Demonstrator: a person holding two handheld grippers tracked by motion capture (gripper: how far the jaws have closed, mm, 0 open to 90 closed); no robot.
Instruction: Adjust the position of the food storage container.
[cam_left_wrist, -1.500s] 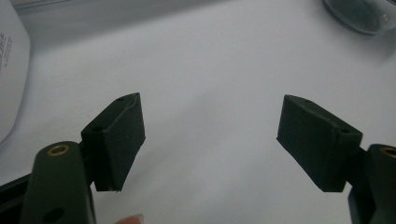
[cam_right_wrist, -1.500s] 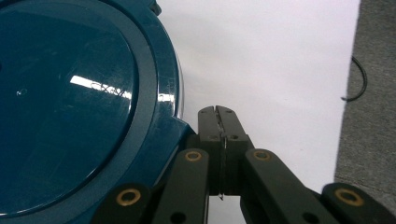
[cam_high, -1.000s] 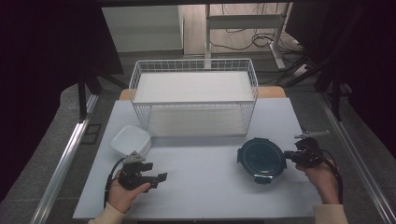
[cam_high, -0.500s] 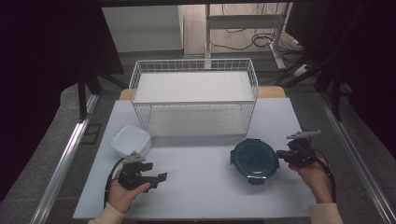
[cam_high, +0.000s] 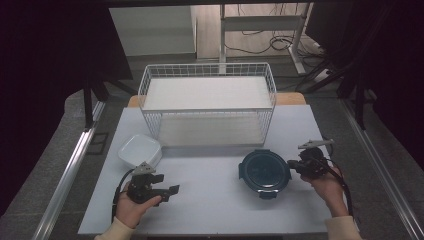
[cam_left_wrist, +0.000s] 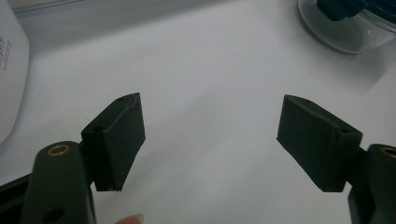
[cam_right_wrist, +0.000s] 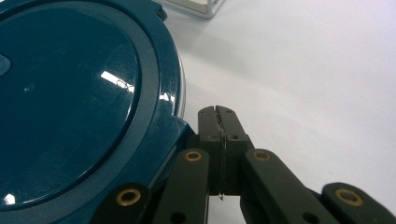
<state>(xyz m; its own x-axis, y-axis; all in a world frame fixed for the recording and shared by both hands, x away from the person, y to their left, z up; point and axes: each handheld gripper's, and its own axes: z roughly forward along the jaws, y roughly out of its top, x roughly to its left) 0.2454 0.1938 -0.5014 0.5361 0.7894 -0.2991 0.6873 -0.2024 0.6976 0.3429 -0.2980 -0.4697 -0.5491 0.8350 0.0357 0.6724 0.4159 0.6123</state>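
A round clear container with a dark blue lid (cam_high: 264, 171) sits on the white table (cam_high: 210, 205), right of the middle. My right gripper (cam_high: 293, 167) is shut, its tips against the container's right side. In the right gripper view the closed jaws (cam_right_wrist: 218, 115) press beside a clip tab of the lid (cam_right_wrist: 70, 102), with nothing between the pads. My left gripper (cam_high: 167, 184) rests at the front left, open and holding nothing (cam_left_wrist: 210, 135). A white square container (cam_high: 139, 150) lies just behind it.
A white wire basket (cam_high: 207, 67) stands at the back middle of the table. The round container's clear wall (cam_left_wrist: 345, 32) shows far off in the left gripper view, and the white container's side (cam_left_wrist: 9, 70) at its left edge.
My right gripper has slid to the left, and the blue-lidded container has moved left with it. The left gripper has stayed where it was.
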